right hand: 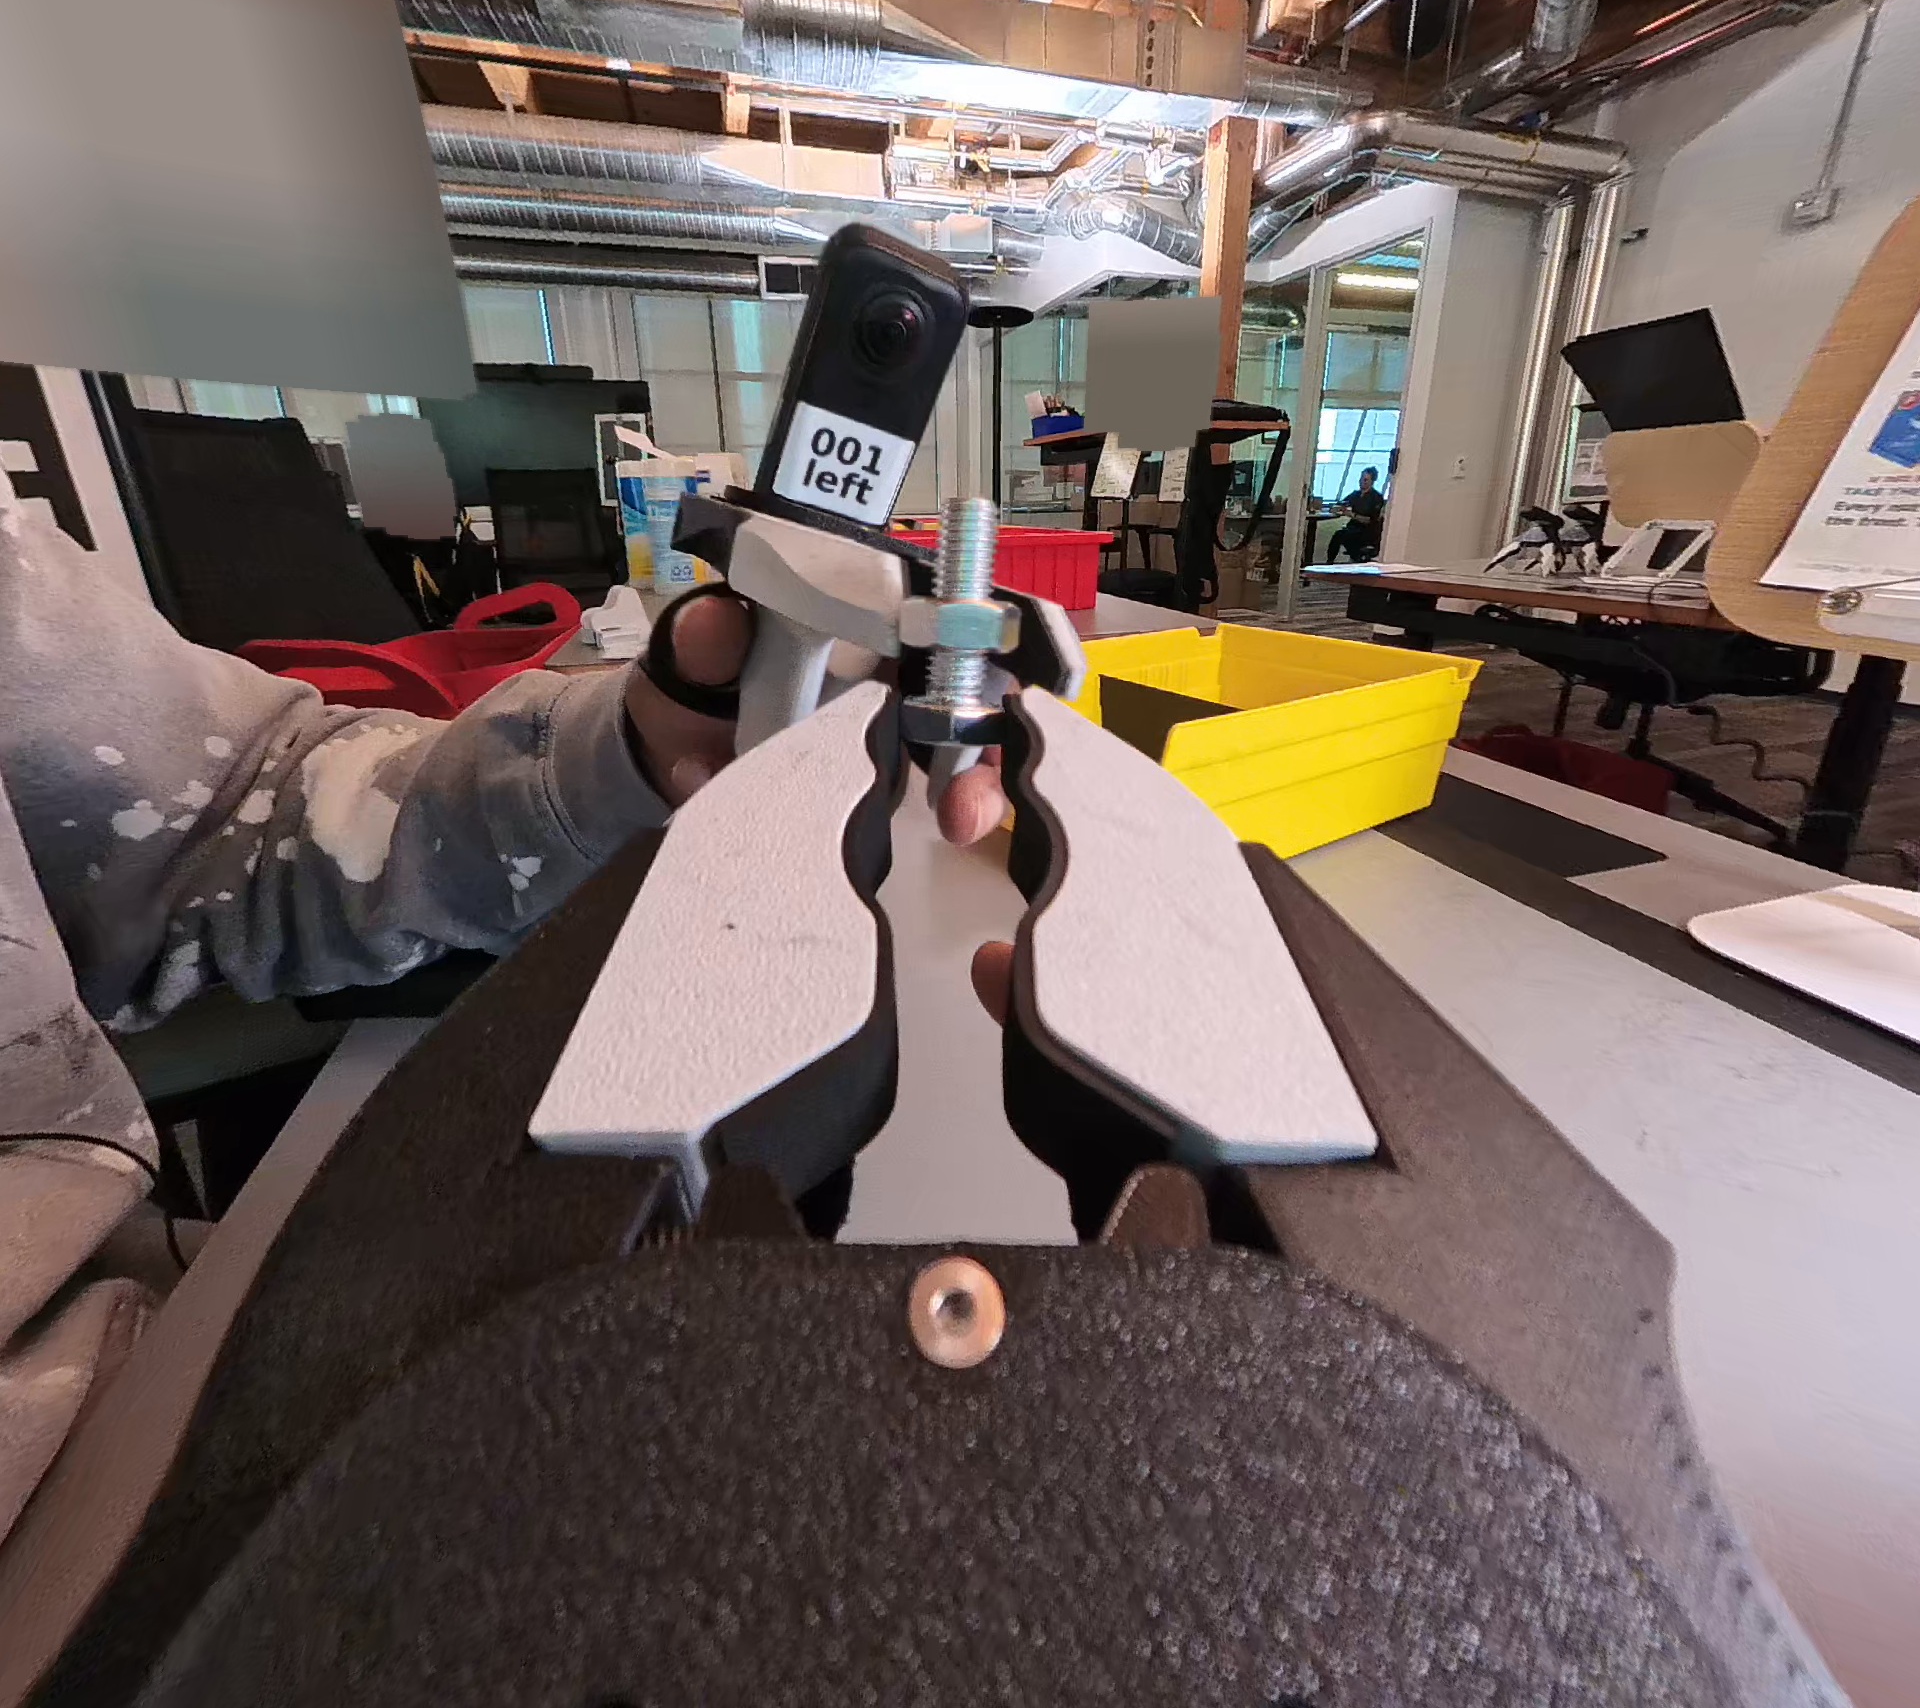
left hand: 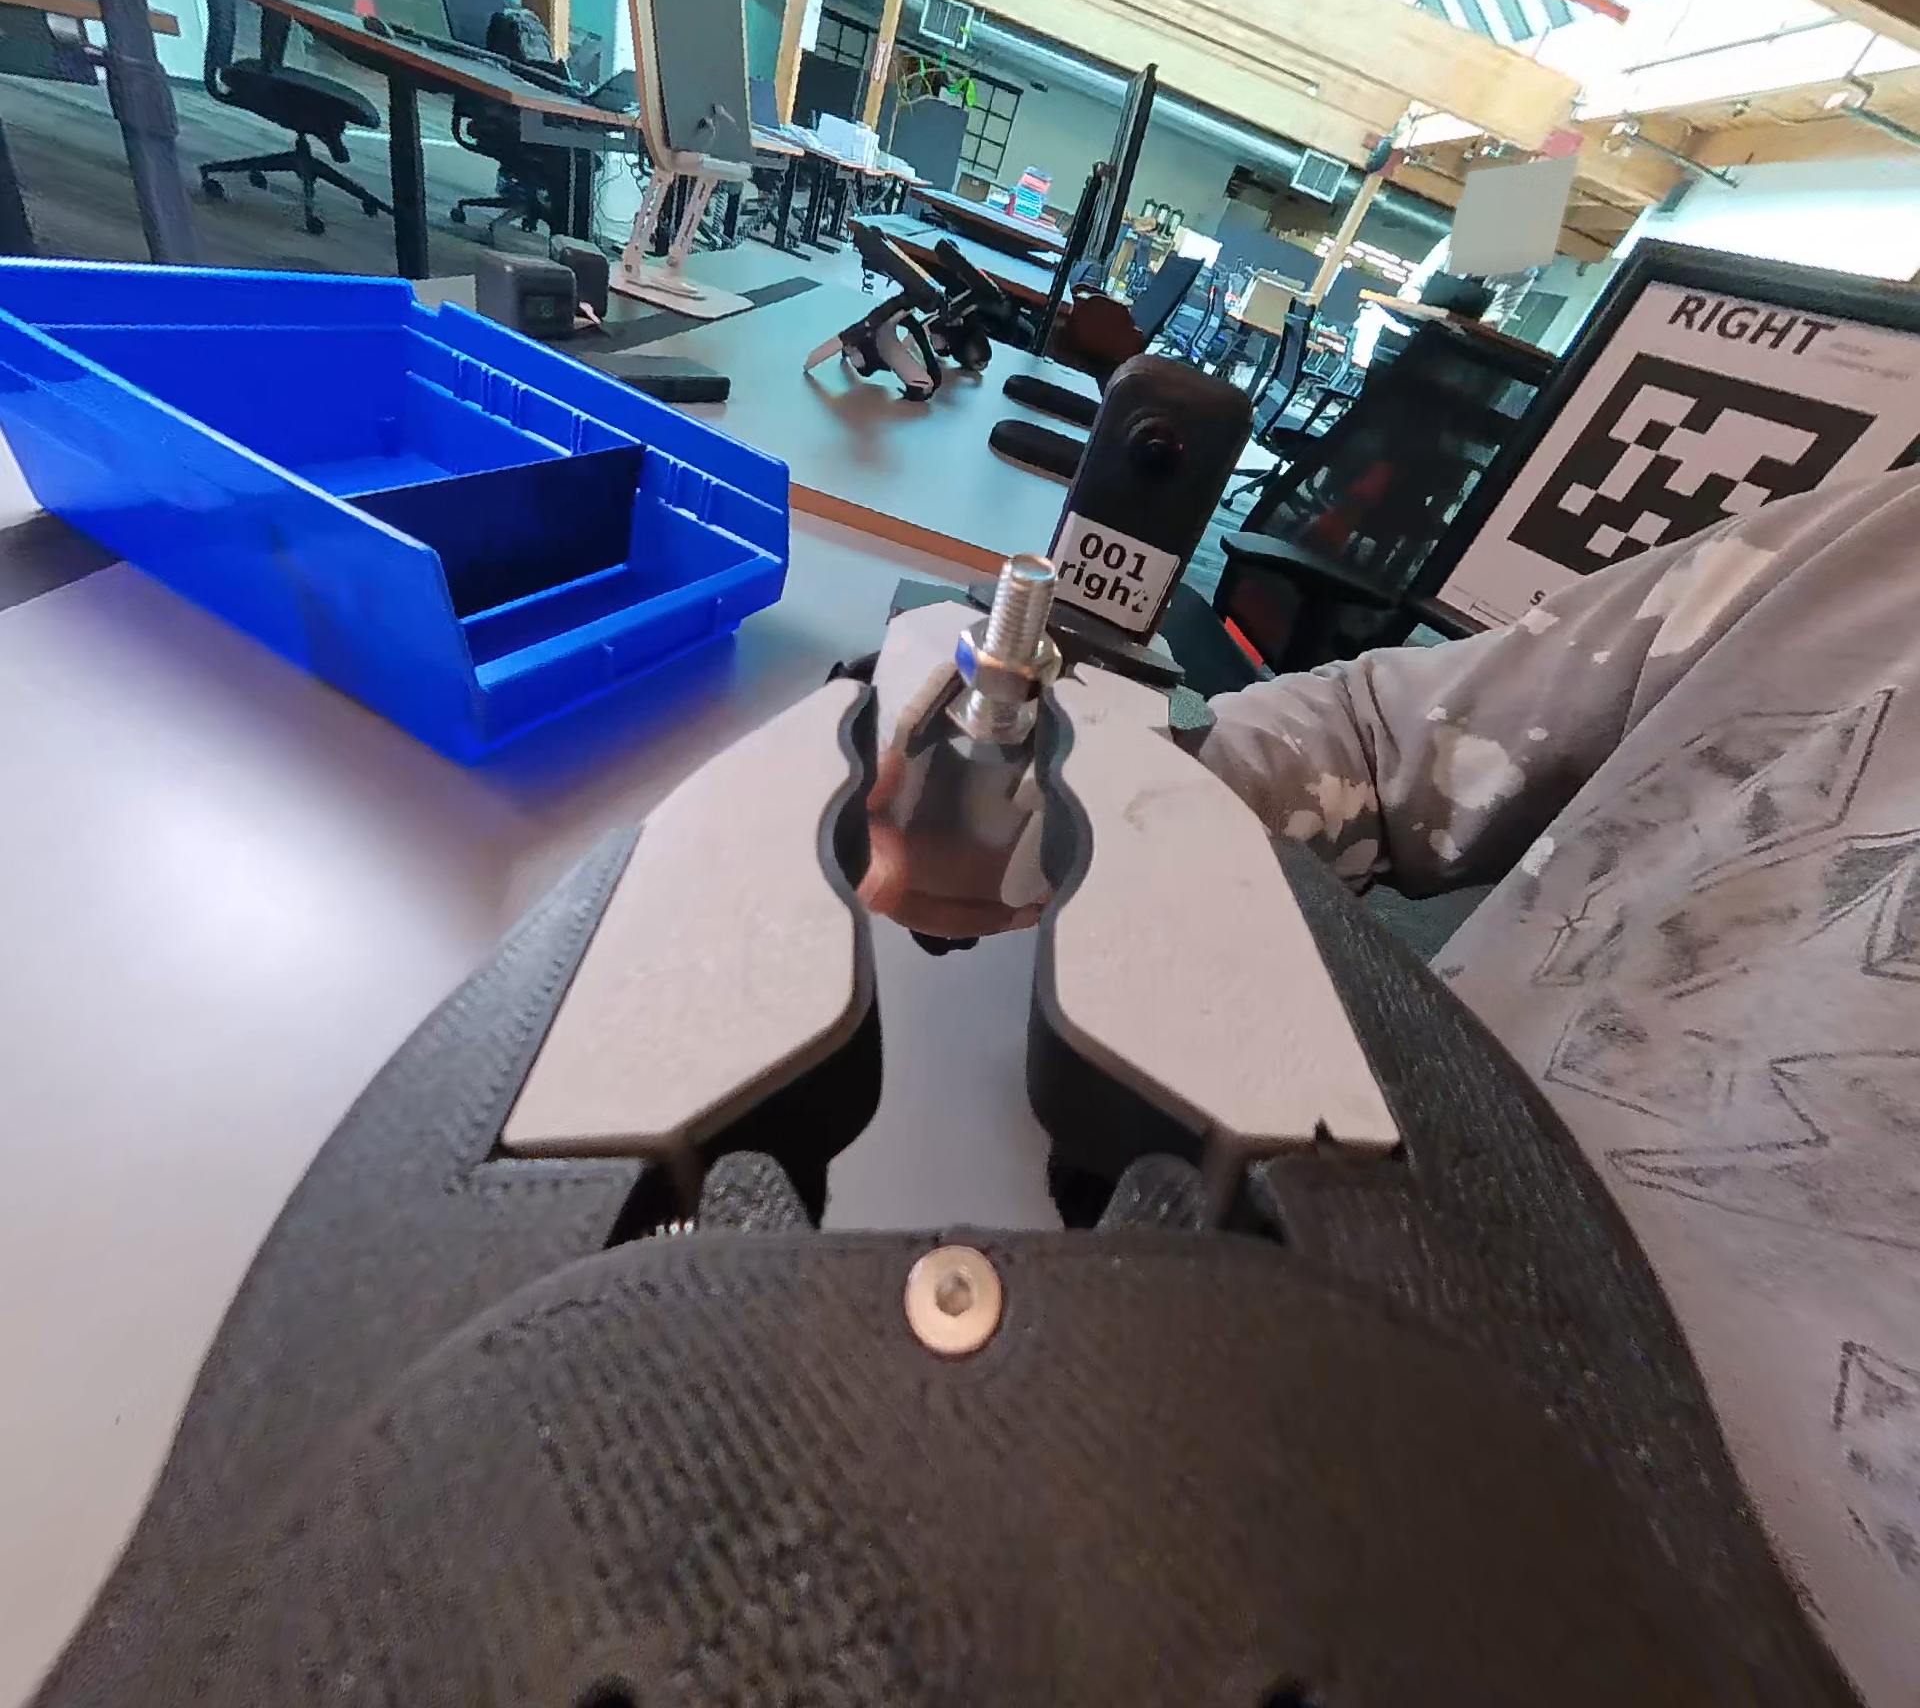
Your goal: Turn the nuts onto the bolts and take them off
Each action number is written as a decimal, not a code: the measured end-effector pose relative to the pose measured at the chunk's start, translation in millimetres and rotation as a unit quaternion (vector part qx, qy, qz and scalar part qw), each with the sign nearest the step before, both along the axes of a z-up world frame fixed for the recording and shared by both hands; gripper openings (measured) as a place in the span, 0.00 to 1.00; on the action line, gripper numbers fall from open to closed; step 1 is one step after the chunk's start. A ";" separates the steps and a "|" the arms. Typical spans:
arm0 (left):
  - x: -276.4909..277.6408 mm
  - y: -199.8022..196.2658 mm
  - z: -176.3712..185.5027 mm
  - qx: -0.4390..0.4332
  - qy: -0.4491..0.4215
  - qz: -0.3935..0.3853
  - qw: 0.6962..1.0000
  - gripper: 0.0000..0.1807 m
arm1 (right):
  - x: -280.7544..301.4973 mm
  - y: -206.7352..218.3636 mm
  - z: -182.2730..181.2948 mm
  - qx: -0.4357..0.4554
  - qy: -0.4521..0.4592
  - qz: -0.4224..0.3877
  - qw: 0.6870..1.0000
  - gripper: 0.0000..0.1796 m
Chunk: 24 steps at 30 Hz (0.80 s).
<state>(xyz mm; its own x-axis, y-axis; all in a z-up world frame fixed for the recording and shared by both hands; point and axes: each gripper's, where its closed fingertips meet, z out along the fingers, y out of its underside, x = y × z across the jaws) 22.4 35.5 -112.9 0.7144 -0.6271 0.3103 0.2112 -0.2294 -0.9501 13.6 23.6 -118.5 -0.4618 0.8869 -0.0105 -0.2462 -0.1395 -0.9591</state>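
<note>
Over the grey table (right hand: 1558, 1087), the right gripper (right hand: 951, 723) is clamping the bolt (right hand: 964, 588) head upright while the left gripper (left hand: 961, 702) is pinching the nut (right hand: 958, 622) mid-thread; turning looks underway, and regripping squarely comes next.

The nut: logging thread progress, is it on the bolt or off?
On. The nut sits partway down the bolt, threads showing above and below.

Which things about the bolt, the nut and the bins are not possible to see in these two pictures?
- Silver threaded bolt, right wrist view: its head is hidden between the right claw tips.
- Silver hex nut, left wrist view: left claw covers its sides.
- Blue plastic bin: near wall hides the floor.
- Yellow plastic bin: contents hidden by its front wall.
</note>
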 end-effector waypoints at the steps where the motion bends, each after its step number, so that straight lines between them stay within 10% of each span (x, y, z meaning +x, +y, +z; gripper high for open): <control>1: -5.3 2.4 -1.8 -0.013 -0.004 0.014 1.000 0.10 | 1.9 1.3 1.7 -0.004 0.006 0.005 1.000 0.10; 13: 2.3 0.8 0.2 0.003 0.006 0.003 1.000 0.17 | -0.9 1.0 -0.1 0.005 -0.004 -0.007 1.000 0.10; 15: -13.8 7.0 -2.5 -0.016 0.008 0.050 0.999 0.03 | 1.9 4.6 3.2 -0.006 0.005 0.001 1.000 0.10; 24: 3.1 -2.3 3.7 0.009 0.008 0.000 1.000 0.17 | -2.1 0.8 -1.3 0.009 -0.008 -0.006 1.000 0.10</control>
<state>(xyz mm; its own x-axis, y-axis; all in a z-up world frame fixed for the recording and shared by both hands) 25.5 33.3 -109.3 0.7189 -0.6330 0.2872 0.1953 -0.2126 -0.9574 11.5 24.5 -119.8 -0.4505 0.8928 -0.0010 -0.2334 -0.1189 -0.9651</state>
